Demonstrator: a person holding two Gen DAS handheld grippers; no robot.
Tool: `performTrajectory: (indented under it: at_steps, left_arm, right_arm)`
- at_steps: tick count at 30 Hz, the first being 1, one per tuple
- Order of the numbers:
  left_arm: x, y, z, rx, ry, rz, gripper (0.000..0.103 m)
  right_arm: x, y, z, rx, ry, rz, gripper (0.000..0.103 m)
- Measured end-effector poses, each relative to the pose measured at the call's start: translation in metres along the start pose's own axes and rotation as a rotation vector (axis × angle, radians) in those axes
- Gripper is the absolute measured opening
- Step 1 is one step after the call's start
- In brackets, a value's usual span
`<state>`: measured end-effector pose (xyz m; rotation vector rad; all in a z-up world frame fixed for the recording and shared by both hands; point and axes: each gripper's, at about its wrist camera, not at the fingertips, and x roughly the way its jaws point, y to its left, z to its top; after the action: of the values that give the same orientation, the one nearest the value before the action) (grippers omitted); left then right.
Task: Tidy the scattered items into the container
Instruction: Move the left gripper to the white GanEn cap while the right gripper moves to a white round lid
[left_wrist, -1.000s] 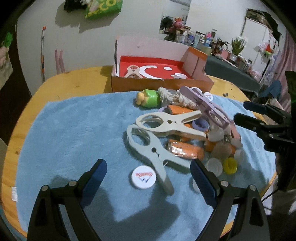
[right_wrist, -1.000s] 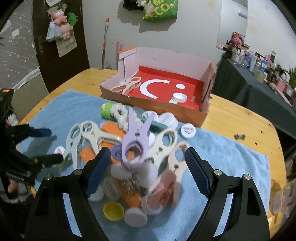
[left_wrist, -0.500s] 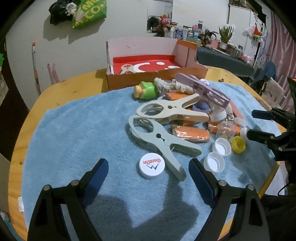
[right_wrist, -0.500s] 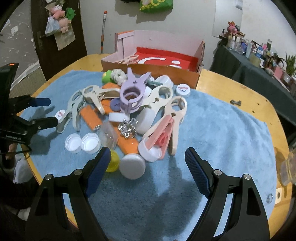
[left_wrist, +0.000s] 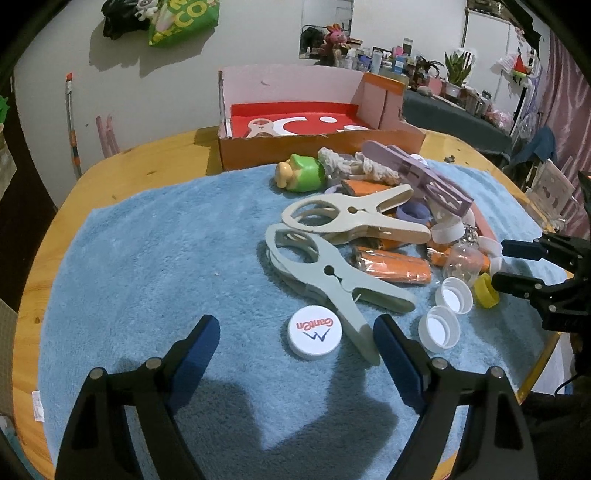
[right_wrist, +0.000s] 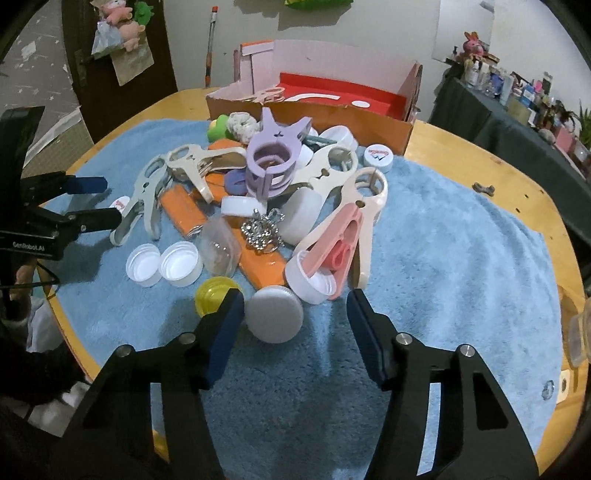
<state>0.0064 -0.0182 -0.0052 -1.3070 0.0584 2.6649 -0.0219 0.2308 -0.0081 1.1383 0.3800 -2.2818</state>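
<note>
A pile of clips, caps and small items lies on a blue towel (left_wrist: 155, 266). The open cardboard box (left_wrist: 317, 122) with a red floor stands behind the pile and holds a clip and a cap. My left gripper (left_wrist: 295, 339) is open, just before a white printed cap (left_wrist: 315, 336) and a pale green clip (left_wrist: 328, 280). My right gripper (right_wrist: 295, 317) is open, with a white round cap (right_wrist: 274, 319) between its fingers and a pink clip (right_wrist: 343, 240) just ahead. A purple clip (right_wrist: 275, 158) tops the pile. Each gripper shows in the other's view.
The round wooden table (right_wrist: 480, 162) extends past the towel on all sides. A green toy figure (left_wrist: 301, 173) and knotted cord lie near the box front. Loose white caps (right_wrist: 162, 264) and a yellow cap (right_wrist: 214, 295) lie at the pile's near edge. A cluttered dark sideboard stands beyond.
Both grippers have pulled back and lowered, so the pile sits farther ahead. The right gripper now frames the white round cap. Both stay open.
</note>
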Motion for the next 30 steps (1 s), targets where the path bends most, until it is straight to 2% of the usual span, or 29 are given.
performTrajectory:
  at_steps: [5,11,22,30]
  left_arm:
    - [-0.001,-0.002,0.000,0.017,0.000,0.001,0.084]
    - [-0.001,-0.001,0.001,0.021,0.004,-0.001,0.079]
    - [-0.005,0.006,-0.003,0.031,0.021,0.020,0.078]
    - [0.001,0.011,-0.004,0.012,0.040,-0.004,0.077]
  right_arm:
    - [0.003,0.001,0.000,-0.002,0.013,0.015,0.050]
    - [0.004,0.002,0.001,-0.003,0.022,0.025,0.050]
    - [0.006,0.002,0.001,-0.003,0.038,0.036,0.050]
    - [0.008,0.003,0.001,-0.011,0.042,0.036,0.050]
